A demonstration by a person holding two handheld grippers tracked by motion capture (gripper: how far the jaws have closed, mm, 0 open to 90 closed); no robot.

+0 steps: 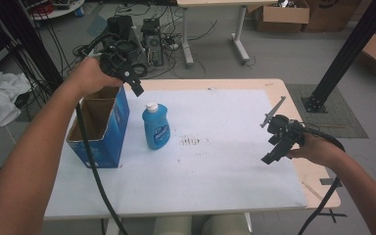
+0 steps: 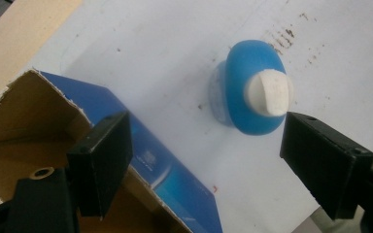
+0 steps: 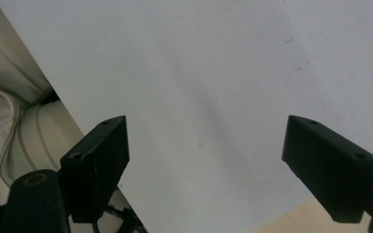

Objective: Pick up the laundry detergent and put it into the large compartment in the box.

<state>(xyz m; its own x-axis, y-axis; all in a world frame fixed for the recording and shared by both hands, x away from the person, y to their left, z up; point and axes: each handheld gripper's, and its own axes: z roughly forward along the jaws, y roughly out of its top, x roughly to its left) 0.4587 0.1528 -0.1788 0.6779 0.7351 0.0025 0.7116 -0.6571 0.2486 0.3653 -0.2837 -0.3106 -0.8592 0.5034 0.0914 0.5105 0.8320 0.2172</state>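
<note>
Two grippers hang over a table (image 1: 274, 88) whose top is covered by a white sheet (image 1: 225, 161); both are empty.

On the sheet's left side stands a blue box (image 1: 111, 128), its top flaps open and the brown inside showing. The box reaches the sheet's left edge. Just beside it, to its right and apart from it, a blue bottle (image 1: 156, 128) with a white cap (image 1: 151, 106) stands upright. Right of the bottle, near the sheet's middle, lies a patch of small brown marks (image 1: 192, 141).

The left gripper (image 1: 133, 82) is held in the air above the box's far corner, jaws angled down toward the bottle. In the left gripper view its jaws are spread wide with nothing between them: the box (image 2: 141, 160) lies under the left jaw, and the bottle (image 2: 245, 104) sits seen from above, its cap (image 2: 270, 92) just above the tip of the other jaw.

The right gripper (image 1: 271, 139) hovers over the sheet's right edge, well apart from the bottle. In the right gripper view its jaws also stand wide apart, with bare sheet (image 3: 213, 97) between them and pale cloth (image 3: 9, 116) beyond the sheet's edge.
</note>
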